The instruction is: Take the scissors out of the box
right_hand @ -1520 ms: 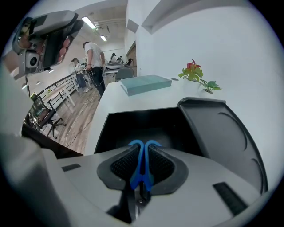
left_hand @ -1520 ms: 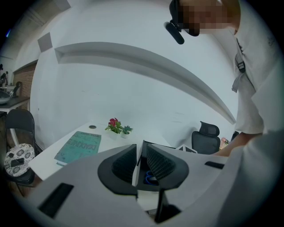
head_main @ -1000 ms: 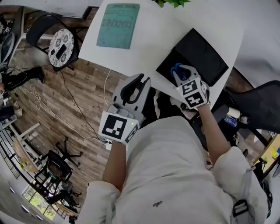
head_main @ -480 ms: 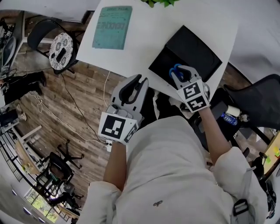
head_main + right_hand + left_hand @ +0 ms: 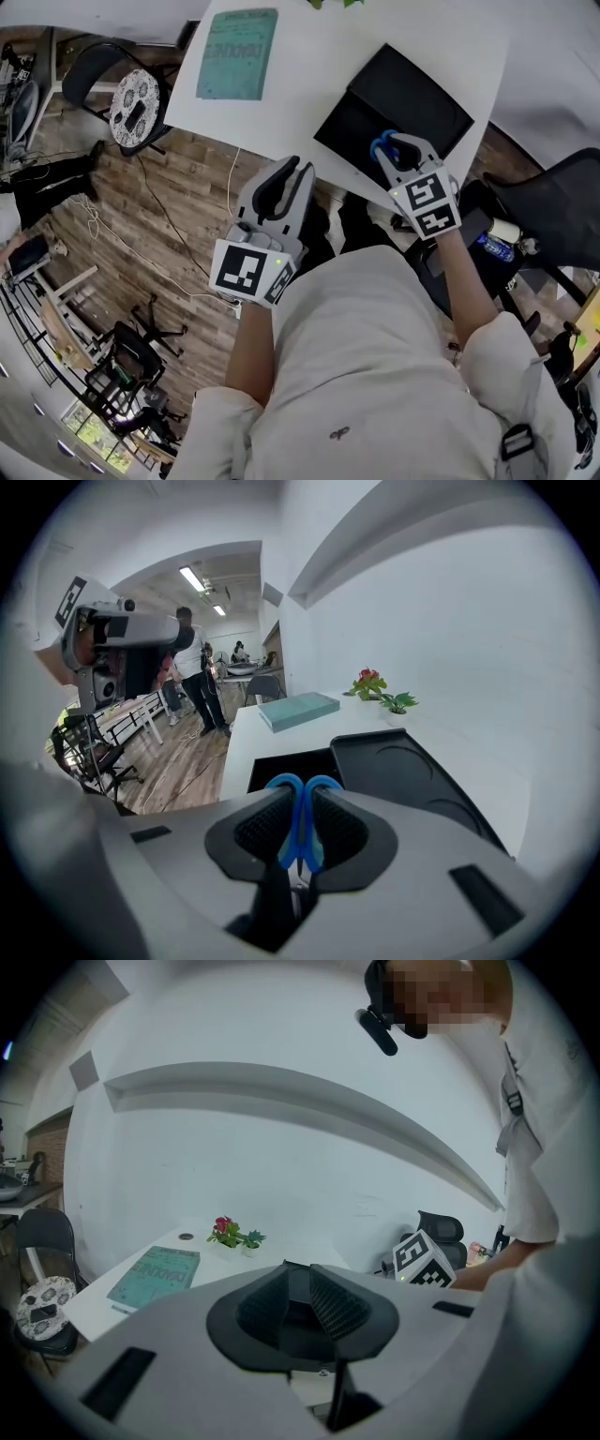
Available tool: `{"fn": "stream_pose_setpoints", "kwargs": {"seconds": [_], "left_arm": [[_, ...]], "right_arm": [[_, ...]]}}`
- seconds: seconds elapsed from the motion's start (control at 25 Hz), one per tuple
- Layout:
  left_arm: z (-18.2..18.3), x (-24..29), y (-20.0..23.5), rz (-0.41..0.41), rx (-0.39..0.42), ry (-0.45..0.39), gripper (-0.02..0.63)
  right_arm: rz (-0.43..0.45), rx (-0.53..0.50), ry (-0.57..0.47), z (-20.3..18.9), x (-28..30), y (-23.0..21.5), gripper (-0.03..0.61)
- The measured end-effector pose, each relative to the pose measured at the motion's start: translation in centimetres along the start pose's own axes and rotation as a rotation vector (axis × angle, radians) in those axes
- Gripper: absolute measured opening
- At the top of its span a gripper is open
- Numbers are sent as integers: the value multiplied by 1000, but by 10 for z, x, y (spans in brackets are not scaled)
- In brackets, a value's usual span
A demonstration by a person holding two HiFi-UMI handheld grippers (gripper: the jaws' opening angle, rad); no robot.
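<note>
A white table (image 5: 309, 94) stands against a white wall, over a wood-plank floor (image 5: 178, 234) strung with cables. A teal book (image 5: 236, 53) lies flat near the table's far left corner. A small potted plant (image 5: 370, 683) with red flowers sits by the wall. A dark chair with a patterned cushion (image 5: 134, 94) stands off the table's left end, and a black office chair (image 5: 553, 206) stands to the right. Other people are standing farther down the room, as seen in the right gripper view.

A black box (image 5: 352, 141) sits open at the table's near right edge, its lid (image 5: 412, 94) laid back flat behind it. The right gripper (image 5: 398, 148) is held at the box's near edge, its jaws clamped on the blue handles of the scissors (image 5: 380, 145). The two handle loops (image 5: 302, 794) stick up past the ribbed pads, with the box's dark opening (image 5: 281, 761) just beyond. The blades are hidden below the gripper, so it cannot be told whether they are clear of the box.

The left gripper (image 5: 298, 171) is held off the table's near edge, over the floor and well apart from the box. Its jaws are closed together with nothing between them.
</note>
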State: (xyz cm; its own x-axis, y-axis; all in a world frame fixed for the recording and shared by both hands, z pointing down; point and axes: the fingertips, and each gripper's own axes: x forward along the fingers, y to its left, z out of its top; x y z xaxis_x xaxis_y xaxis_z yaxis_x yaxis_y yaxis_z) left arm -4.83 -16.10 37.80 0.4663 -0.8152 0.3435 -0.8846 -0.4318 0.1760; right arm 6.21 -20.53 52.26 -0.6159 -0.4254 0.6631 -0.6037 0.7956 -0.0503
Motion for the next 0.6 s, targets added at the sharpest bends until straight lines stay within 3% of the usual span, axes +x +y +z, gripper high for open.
{"fn": "stream_pose_setpoints", "kwargs": {"seconds": [0.6], "left_arm": [[-18, 3, -18, -68, -1, 51, 78]], "right_arm": [[-86, 51, -168, 35, -41, -6, 83]]}}
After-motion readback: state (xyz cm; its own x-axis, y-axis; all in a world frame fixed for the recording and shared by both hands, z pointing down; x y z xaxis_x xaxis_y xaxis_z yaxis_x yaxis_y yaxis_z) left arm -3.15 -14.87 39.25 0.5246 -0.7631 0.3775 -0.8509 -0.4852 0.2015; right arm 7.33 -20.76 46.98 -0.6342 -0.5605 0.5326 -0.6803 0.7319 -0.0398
